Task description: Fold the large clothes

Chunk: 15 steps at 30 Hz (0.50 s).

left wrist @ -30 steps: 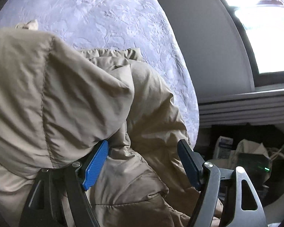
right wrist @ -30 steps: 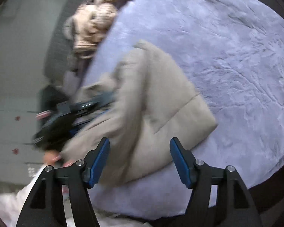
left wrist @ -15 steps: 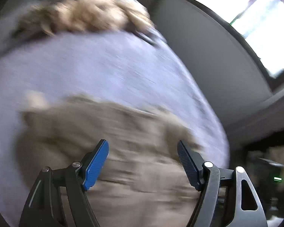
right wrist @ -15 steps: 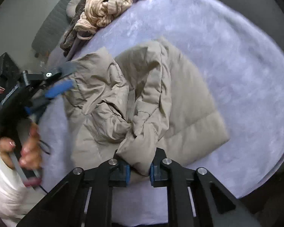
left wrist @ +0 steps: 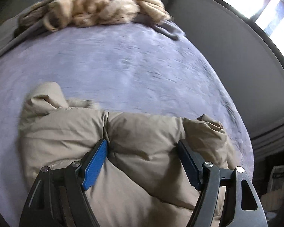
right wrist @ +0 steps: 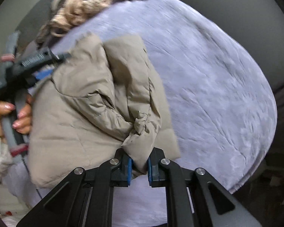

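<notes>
A large beige puffer jacket (right wrist: 89, 102) lies bunched on a lavender bedspread (right wrist: 208, 79). My right gripper (right wrist: 139, 167) is shut on a bunched sleeve end of the jacket at its near edge. My left gripper (left wrist: 142, 162) is open, its blue pads (left wrist: 94, 166) pressed onto the puffy body of the jacket (left wrist: 138, 143) with a fold of it between them. The left gripper also shows in the right wrist view (right wrist: 45, 66) at the jacket's far left side, held by a hand.
A heap of cream knitted clothes (left wrist: 96, 9) lies at the far end of the bed, also in the right wrist view (right wrist: 89, 3). A grey wall (left wrist: 227, 43) and bright window (left wrist: 270, 13) lie to the right. The bed's edge drops off at right.
My right gripper closed on the jacket's sleeve end and has pulled it nearer. My left gripper let go of the jacket, swung, and now rests open on its body.
</notes>
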{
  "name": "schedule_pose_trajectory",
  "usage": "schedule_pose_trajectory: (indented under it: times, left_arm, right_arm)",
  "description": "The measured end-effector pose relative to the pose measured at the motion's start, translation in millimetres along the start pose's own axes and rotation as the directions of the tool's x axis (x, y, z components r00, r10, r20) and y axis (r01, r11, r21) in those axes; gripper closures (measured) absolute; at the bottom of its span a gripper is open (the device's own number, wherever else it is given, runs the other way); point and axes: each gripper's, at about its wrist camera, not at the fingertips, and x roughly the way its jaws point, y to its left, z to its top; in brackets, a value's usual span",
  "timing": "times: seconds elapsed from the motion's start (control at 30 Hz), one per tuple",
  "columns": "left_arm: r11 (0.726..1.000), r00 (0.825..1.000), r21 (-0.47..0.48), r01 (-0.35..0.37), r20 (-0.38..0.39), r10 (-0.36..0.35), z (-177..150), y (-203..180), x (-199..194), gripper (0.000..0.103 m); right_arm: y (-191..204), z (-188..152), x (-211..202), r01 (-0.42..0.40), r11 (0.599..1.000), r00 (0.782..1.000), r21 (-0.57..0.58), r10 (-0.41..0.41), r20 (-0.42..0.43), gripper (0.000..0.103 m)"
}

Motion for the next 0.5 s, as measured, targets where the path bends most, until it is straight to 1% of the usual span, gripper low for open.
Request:
schedule_pose_trajectory:
  times: [0.07, 0.13, 0.2, 0.23, 0.33, 0.37, 0.4, 0.47, 0.5]
  left_arm:
    - [1.000, 1.000, 0.031, -0.001, -0.010, 0.001, 2, -14, 8, 0.028]
    - [0.998, 1.000, 0.054, -0.015, -0.017, 0.016, -1, -21, 12, 0.028]
    - [0.998, 1.000, 0.062, -0.024, -0.018, 0.026, -3, -21, 12, 0.028]
    - [0.998, 0.999, 0.058, -0.028, -0.022, 0.029, -3, -19, 12, 0.028]
    - [0.999, 0.999, 0.034, -0.022, -0.031, 0.023, -2, -11, 13, 0.028]
    - [0.999, 0.999, 0.030, -0.020, -0.032, 0.021, -2, -10, 13, 0.028]
    - [0.999, 0.999, 0.030, -0.021, -0.032, 0.022, -2, -10, 13, 0.028]
    - [0.999, 0.999, 0.032, -0.026, -0.031, 0.027, -2, -13, 15, 0.028]
    - [0.999, 0.999, 0.035, -0.029, -0.031, 0.030, -3, -13, 15, 0.028]
  right_arm:
    - [-17, -6, 16, -0.015, 0.999, 0.999, 0.033, 0.017, -0.044, 0.089]
    - [-26, -9, 25, -0.033, 0.998, 0.996, 0.061, 0.038, -0.076, 0.088]
    - [-32, -9, 22, -0.049, 0.995, 0.993, 0.084, 0.057, -0.100, 0.084]
    - [-35, -7, 15, -0.062, 0.994, 0.993, 0.094, 0.071, -0.098, 0.082]
    - [-44, 1, -16, -0.104, 0.989, 0.993, 0.104, 0.108, -0.036, 0.072]
    - [-47, 7, -30, -0.132, 0.986, 0.991, 0.105, 0.132, 0.003, 0.067]
    - [-48, 12, -38, -0.155, 0.982, 0.988, 0.107, 0.153, 0.024, 0.058]
    - [-48, 31, -48, -0.244, 0.964, 0.969, 0.109, 0.240, 0.055, 0.047]
    - [-45, 39, -46, -0.281, 0.954, 0.959, 0.105, 0.277, 0.054, 0.047]
